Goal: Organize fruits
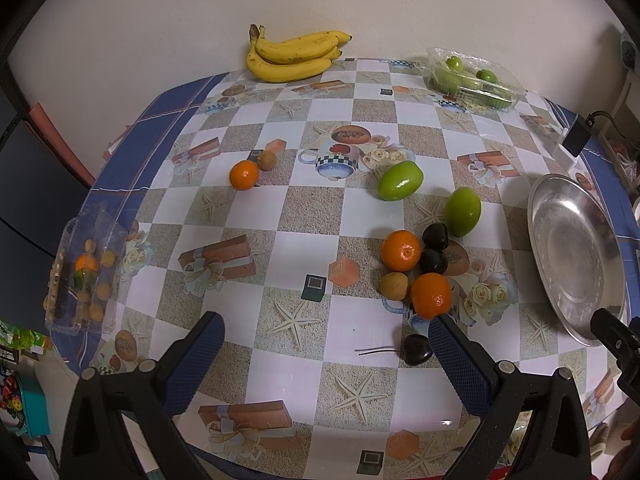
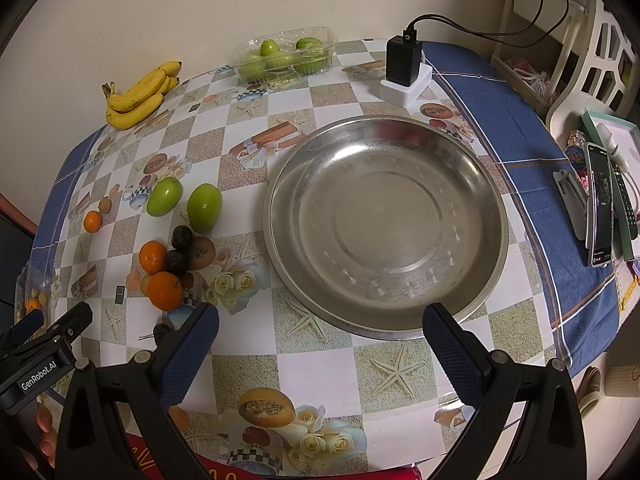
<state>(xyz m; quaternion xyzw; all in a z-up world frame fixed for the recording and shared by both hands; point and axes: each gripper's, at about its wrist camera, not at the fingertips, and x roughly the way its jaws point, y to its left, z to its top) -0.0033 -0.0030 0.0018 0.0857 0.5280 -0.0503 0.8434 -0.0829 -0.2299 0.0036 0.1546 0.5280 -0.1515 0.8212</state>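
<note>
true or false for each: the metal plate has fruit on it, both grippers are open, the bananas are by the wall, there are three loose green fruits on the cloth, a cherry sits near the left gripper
1. The metal plate holds fruit. False: it is bare.
2. The left gripper and right gripper are both open and hold nothing. True.
3. The bananas lie at the table's far edge by the wall. True.
4. Three loose green fruits lie on the cloth. False: two do, one green fruit and another; the rest are in a clear tub.
5. A dark cherry lies beside the left gripper's right finger. True.
</note>
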